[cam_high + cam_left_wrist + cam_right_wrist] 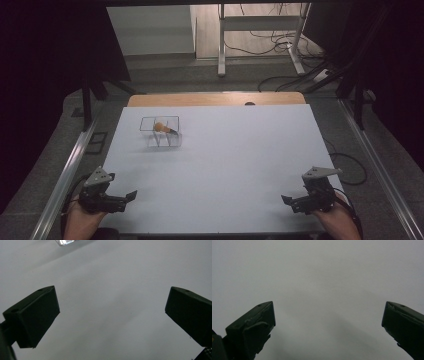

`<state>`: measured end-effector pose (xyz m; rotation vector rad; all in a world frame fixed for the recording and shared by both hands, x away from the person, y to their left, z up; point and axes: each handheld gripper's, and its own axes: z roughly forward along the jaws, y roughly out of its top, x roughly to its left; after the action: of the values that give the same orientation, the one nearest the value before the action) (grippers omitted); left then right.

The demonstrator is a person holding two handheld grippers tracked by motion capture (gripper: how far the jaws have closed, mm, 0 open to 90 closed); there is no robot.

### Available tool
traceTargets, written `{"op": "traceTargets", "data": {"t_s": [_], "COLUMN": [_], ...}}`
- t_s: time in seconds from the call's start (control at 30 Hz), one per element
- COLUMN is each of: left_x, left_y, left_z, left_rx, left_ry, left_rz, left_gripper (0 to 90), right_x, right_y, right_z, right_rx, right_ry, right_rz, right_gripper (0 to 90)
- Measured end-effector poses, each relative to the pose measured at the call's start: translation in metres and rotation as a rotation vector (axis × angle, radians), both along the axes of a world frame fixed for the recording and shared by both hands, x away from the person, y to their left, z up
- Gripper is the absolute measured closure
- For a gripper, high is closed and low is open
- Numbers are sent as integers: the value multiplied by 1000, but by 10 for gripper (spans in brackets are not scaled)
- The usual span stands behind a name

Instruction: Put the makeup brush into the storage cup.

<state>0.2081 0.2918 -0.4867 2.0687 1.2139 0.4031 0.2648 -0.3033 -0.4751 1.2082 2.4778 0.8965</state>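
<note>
Grippers first, nearest me. Left gripper rests at the near left corner of the desk, held in a hand; in the left gripper view its jaws stand wide apart with bare white surface between them — nothing held. Right gripper sits at the near right corner, mirrored, jaws pointing inward; the right gripper view shows the same wide spread over plain desk, nothing between the jaws.

Middle of the desk: bare white top, no object in reach of either gripper.

Farther off, left of centre toward the back: a clear box, open-topped as far as I can tell. Inside it lies a small object with an orange head and a dark stub or handle — too small for me to name with confidence. It looks to be resting within the box walls, tilted. A corner of the box shows at the top edge of the left gripper view.

My read on progress — nothing is in hand and both grippers sit well apart from the box. Whether the orange-headed object is due to come out, I cannot judge; any reach, grasp and move is all left to do, and the left gripper is the closer one.
</note>
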Motion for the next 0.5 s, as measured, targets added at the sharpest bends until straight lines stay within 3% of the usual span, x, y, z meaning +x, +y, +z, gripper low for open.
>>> {"op": "traceTargets", "data": {"t_s": [0.5], "left_x": [-8], "left_y": [10], "left_z": [-4], "left_rx": [-1], "left_ry": [14], "left_rz": [28], "left_gripper": [0], "right_x": [0], "right_y": [0], "right_z": [0], "right_rx": [-3], "right_ry": [3], "right_rz": [4], "right_gripper": [0]}}
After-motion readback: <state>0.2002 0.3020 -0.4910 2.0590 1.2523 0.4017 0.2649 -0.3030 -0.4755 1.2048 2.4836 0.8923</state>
